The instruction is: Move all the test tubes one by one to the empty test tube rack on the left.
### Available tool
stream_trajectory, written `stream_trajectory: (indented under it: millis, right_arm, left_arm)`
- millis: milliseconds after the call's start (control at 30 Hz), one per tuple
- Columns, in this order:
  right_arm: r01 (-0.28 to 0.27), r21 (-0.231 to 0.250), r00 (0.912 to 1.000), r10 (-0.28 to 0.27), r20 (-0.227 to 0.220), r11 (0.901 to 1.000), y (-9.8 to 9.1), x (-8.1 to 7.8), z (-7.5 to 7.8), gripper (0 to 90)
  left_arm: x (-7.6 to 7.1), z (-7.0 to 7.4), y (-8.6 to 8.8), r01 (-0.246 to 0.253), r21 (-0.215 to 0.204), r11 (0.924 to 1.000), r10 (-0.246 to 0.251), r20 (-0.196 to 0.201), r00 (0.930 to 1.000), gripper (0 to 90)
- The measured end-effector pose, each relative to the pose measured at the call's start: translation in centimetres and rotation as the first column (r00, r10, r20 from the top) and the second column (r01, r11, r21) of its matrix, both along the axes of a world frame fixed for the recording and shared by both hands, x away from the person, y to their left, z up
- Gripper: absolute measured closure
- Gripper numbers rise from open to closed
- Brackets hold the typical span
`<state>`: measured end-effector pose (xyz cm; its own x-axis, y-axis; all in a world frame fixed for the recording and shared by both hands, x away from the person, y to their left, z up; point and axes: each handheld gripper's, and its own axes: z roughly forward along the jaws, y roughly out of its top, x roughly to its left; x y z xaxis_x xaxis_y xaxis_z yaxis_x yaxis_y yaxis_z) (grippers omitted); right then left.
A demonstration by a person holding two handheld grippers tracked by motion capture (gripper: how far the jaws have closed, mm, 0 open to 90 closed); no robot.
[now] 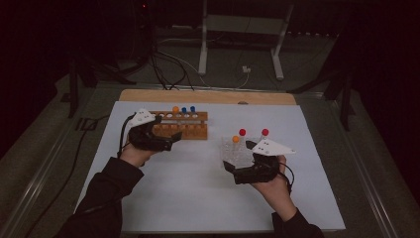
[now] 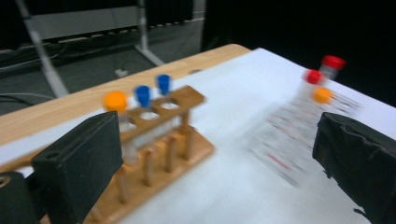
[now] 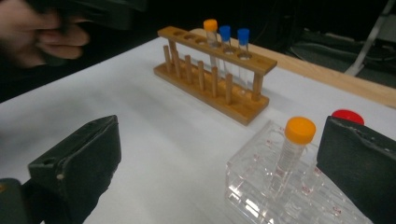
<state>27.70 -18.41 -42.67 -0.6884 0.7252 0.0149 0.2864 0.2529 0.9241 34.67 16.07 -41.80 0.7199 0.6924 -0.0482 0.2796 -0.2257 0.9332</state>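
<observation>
The left gripper (image 1: 168, 143) has its jaws spread wide with nothing between them, just in front of the wooden rack (image 1: 184, 125) holding one orange-capped tube (image 1: 175, 110) and two blue-capped ones. The right gripper (image 1: 229, 167), jaws also wide and empty, sits beside the clear rack (image 1: 237, 151) on the white worktop (image 1: 188, 188).

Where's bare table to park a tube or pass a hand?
Free: the near strip of white table between the two forearms, and the far right corner beyond the clear rack. Crowded: the narrow gap between wooden rack and clear rack.
</observation>
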Motion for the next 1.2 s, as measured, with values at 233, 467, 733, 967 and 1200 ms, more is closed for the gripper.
stream_trajectory:
  millis: [233,467,733,967,1200]
  right_arm:
    - [0.027,-0.028,0.9992,-0.027,-0.029,0.9993,-0.3,1.3,-1.0,0.0]
    - [0.069,-0.066,0.9955,-0.073,-0.06,0.9954,-0.6,2.5,-2.0,5.9]
    - [0.126,-0.111,0.9838,-0.139,-0.113,0.9858,-0.6,3.4,-2.4,27.5]
    - [0.145,-0.178,0.9704,-0.175,-0.166,0.9733,-0.1,4.4,-2.7,47.8]
    - [0.176,-0.199,0.9619,-0.211,-0.174,0.9642,-0.2,5.5,-2.9,58.7]
  left_arm:
    - [-3.7,-0.7,-0.6,0.093,0.007,0.9956,-0.093,0.004,0.9957,2.0]
    - [-6.4,-2.1,-1.6,0.153,0.016,0.9881,-0.153,0.012,0.9882,2.0]
    - [-7.5,-3.1,-2.2,0.186,0.026,0.9821,-0.187,0.002,0.9824,2.0]
    - [-7.5,-3.7,-2.7,0.193,0.033,0.9806,-0.193,-0.005,0.9812,2.0]
    - [-7.6,-3.7,-2.8,0.197,0.031,0.9799,-0.197,-0.006,0.9804,2.0]
